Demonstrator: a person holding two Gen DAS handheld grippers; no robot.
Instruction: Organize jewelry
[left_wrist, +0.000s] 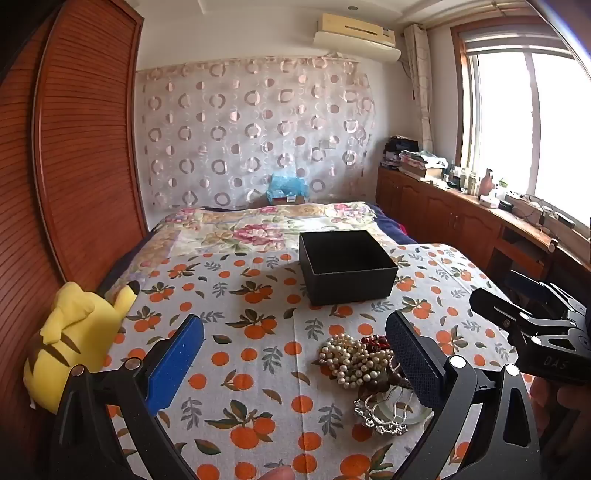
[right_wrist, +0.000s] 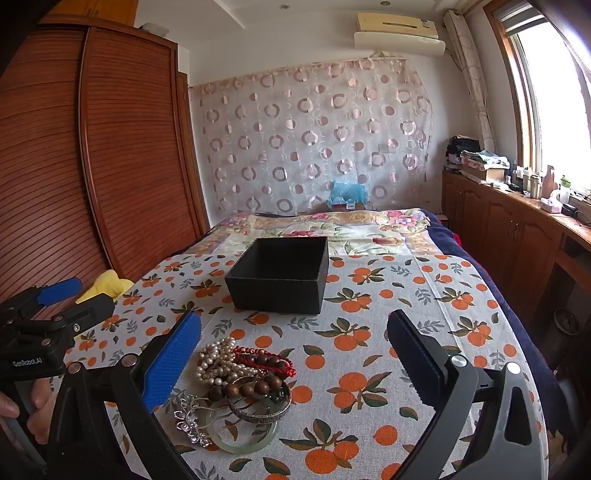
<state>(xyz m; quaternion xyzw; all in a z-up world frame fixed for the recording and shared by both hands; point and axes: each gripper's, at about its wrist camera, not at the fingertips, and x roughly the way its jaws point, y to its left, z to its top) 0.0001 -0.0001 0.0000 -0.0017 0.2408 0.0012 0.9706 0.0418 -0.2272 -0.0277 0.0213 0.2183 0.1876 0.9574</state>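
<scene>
Jewelry pile lies outside open black box

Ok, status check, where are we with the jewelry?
Left gripper open, right gripper open, both empty. Jewelry piled on the cloth, untouched. Box open, beyond the pile. Nothing in between.

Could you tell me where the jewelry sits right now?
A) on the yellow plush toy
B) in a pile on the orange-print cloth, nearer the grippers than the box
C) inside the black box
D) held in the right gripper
B: the jewelry pile lies on the orange-print cloth, short of the black box, whose visible interior looks empty.
</scene>
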